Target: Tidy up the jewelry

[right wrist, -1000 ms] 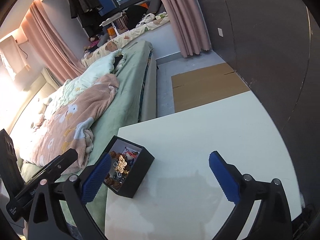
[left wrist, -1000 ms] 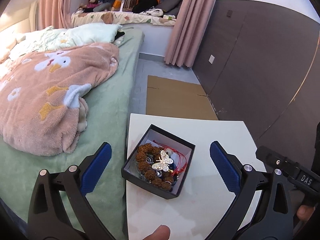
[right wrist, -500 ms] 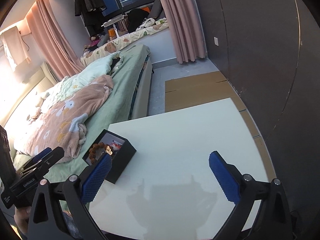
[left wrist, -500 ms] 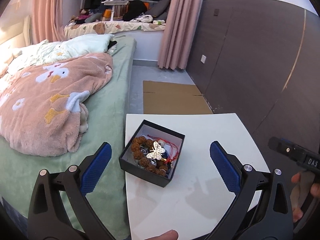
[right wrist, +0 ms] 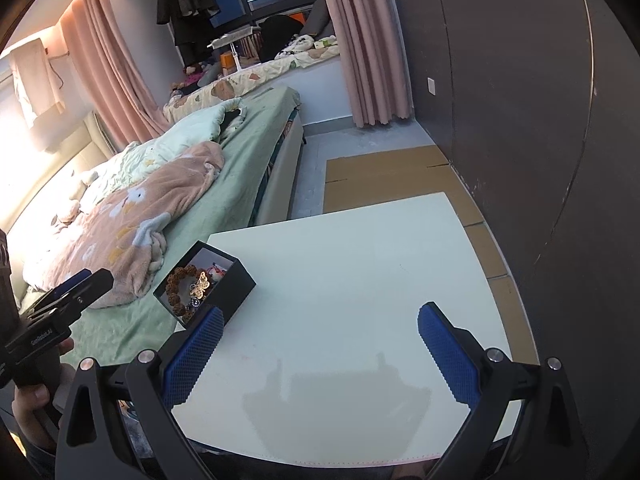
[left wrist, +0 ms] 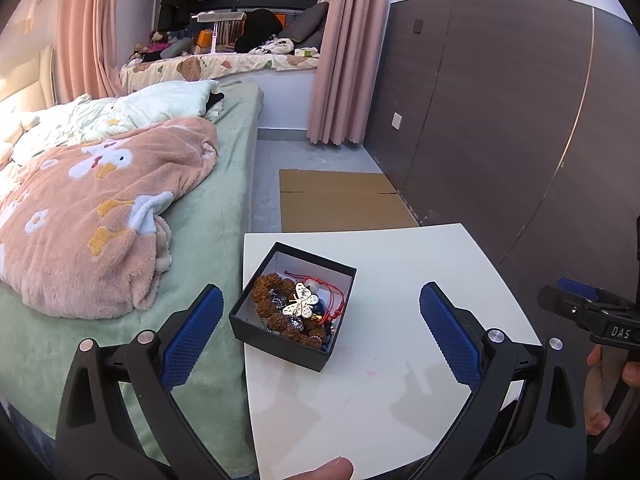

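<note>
Bedroom light falls across a white table [left wrist: 400, 380] that stands hard against a bed [left wrist: 208, 208] with a green sheet and a pink flowered blanket [left wrist: 88, 216]. At the table's left edge, next to the bed, sits an open black jewelry box [left wrist: 292, 346], and inside it lie, heaped together, a brown seed-bead bracelet [left wrist: 272, 316], a gold butterfly brooch [left wrist: 302, 304] resting on top, a red cord bracelet [left wrist: 334, 300] and some small dark beads. Everything visible of the jewelry is in the box; the rest of the tabletop is bare, which would suit either a pile waiting to be sorted out or pieces already gathered in, so no particular move can be fixed from this. The left hand-held gripper [left wrist: 320, 336] hovers above the table with its blue pads spread wide and nothing between them, the box lying between and just beyond them. The right hand-held gripper [right wrist: 316, 356] is likewise spread and empty, over the bare middle of the table, with the box [right wrist: 206, 286] off to its left. If a piece is to be lifted, the brooch on top offers the cleanest pinch; the cord is likely tangled with the beads, so a slow pull with the other gripper steadying the light box near the table's edge would be wise.
</note>
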